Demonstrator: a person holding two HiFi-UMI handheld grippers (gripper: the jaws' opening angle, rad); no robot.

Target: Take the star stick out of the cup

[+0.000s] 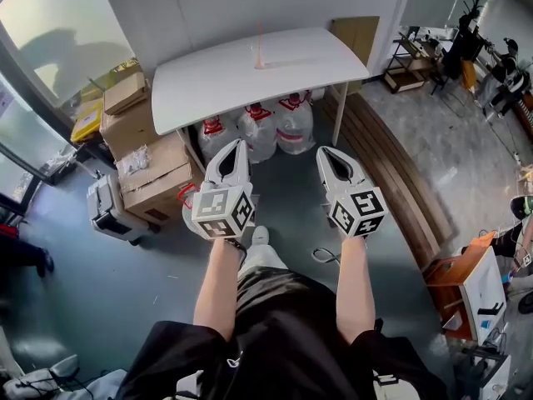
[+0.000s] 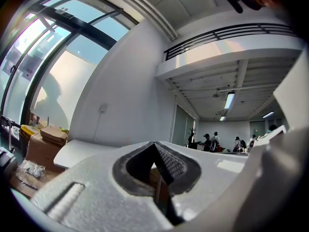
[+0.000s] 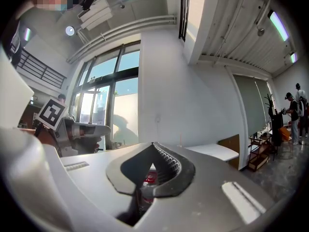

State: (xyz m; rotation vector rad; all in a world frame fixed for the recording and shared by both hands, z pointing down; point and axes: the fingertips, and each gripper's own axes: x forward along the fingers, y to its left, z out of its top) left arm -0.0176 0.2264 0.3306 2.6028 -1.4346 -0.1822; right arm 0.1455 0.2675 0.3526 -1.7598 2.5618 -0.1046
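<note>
A small clear cup (image 1: 259,58) stands near the far middle of the white table (image 1: 208,86), with a thin pale-pink stick (image 1: 259,38) upright in it. The star end is too small to make out. Both grippers hang over the floor, short of the table's near edge. My left gripper (image 1: 240,143) is shut and holds nothing, and my right gripper (image 1: 323,150) is the same. In the left gripper view the jaws (image 2: 154,143) meet at the tips, with the table (image 2: 79,151) beyond. In the right gripper view the shut gripper (image 3: 153,144) points toward the table (image 3: 217,151) and the stick (image 3: 181,140).
Large water bottles (image 1: 260,128) stand under the table. Cardboard boxes (image 1: 146,152) and a grey case (image 1: 107,207) are stacked at the left. Wooden planks (image 1: 391,177) lie on the floor at the right. People stand far off in the room (image 2: 212,141).
</note>
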